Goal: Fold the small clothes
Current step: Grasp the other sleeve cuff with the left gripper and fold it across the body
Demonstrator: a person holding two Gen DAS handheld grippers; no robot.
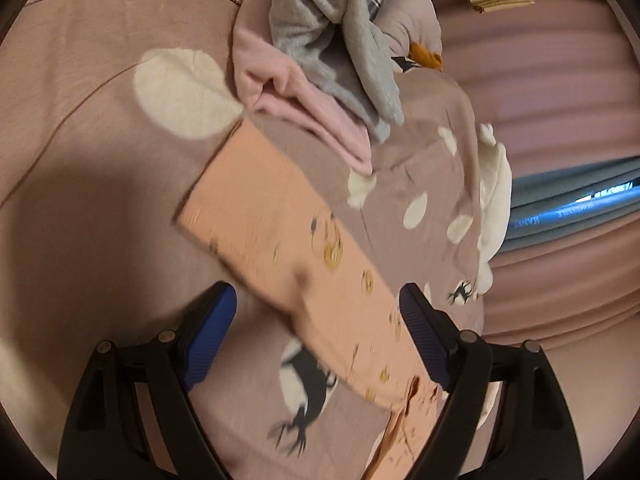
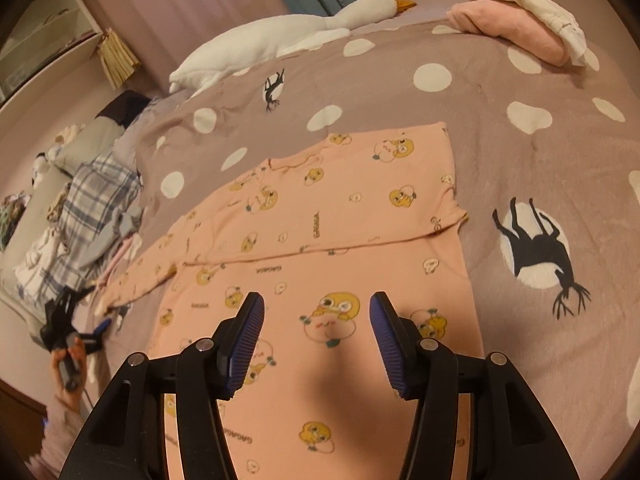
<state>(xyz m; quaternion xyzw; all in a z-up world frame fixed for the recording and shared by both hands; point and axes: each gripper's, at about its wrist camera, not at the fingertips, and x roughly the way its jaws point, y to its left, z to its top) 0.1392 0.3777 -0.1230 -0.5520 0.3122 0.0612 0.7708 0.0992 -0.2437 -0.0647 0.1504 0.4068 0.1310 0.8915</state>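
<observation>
Right gripper (image 2: pixel 316 340) spread wide, hovering over the peach shirt (image 2: pixel 320 240), which lies flat on the dotted bedspread (image 2: pixel 500 152) w/ top part folded across. Left gripper (image 1: pixel 316 320) also spread, above the shirt's sleeve (image 1: pixel 280 220). Pink & grey clothes pile (image 1: pixel 320 60) beyond; toy goose (image 2: pixel 280 36) near bed's far edge

The left wrist view looks steeply down, close over the bedspread (image 1: pixel 100 128), past its own claw (image 1: pixel 316 316) at a sleeve; the right wrist view sits higher behind its claw (image 2: pixel 316 320), facing across the bed. Both share the peach shirt (image 2: pixel 320 220).
</observation>
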